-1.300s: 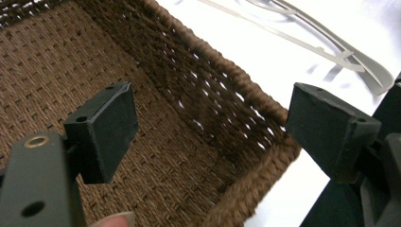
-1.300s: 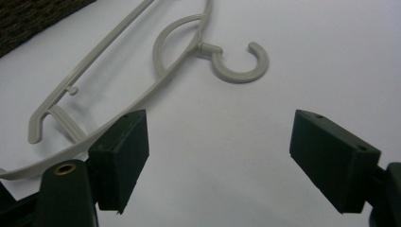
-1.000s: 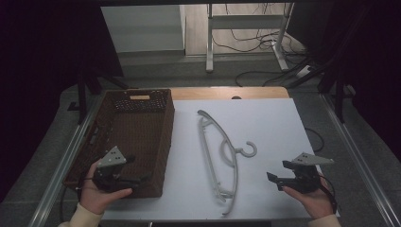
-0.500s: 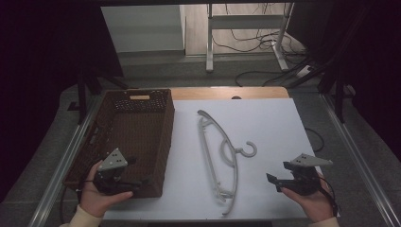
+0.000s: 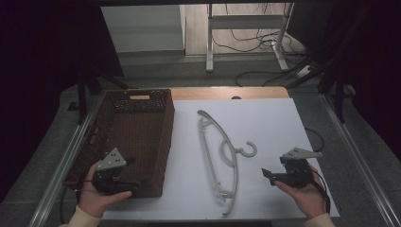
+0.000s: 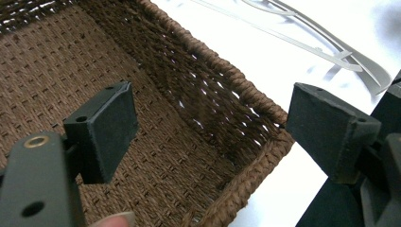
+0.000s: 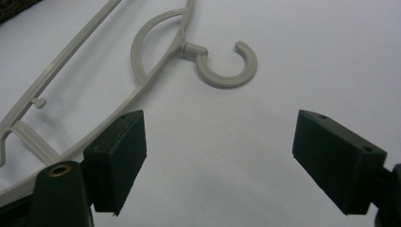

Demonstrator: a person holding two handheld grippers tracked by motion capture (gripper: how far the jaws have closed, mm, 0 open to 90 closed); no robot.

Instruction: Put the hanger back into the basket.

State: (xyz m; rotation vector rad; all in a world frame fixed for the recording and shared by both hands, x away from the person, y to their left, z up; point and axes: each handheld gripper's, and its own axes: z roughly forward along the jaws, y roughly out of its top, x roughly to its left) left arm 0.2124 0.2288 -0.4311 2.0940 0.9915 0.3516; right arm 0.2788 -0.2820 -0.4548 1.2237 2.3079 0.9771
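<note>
A brown wicker basket [image 5: 137, 127] stands on the left of the white table top [image 5: 269, 123]. A pale grey plastic hanger [image 5: 222, 156] lies flat in the middle, hook toward the right. My left gripper [image 5: 137, 182] is open at the basket's near right corner. In the left gripper view its jaws straddle the basket rim [image 6: 250, 97], one inside and one outside over the table, with the left gripper [image 6: 213, 132] holding nothing. My right gripper [image 5: 267, 175] is open just right of the hanger. In the right gripper view the right gripper [image 7: 220, 156] faces the hanger's hook [image 7: 227, 66], a short way off.
The basket's inside looks empty. Part of the hanger [image 6: 340, 56] shows beyond the basket corner. Metal rails [image 5: 359, 161] run along both table sides. A wooden strip [image 5: 227, 93] edges the far side, with a stand and cables on the floor behind.
The left hand has shifted its gripper slightly at the basket's near corner. The right gripper and the hanger have hardly moved.
</note>
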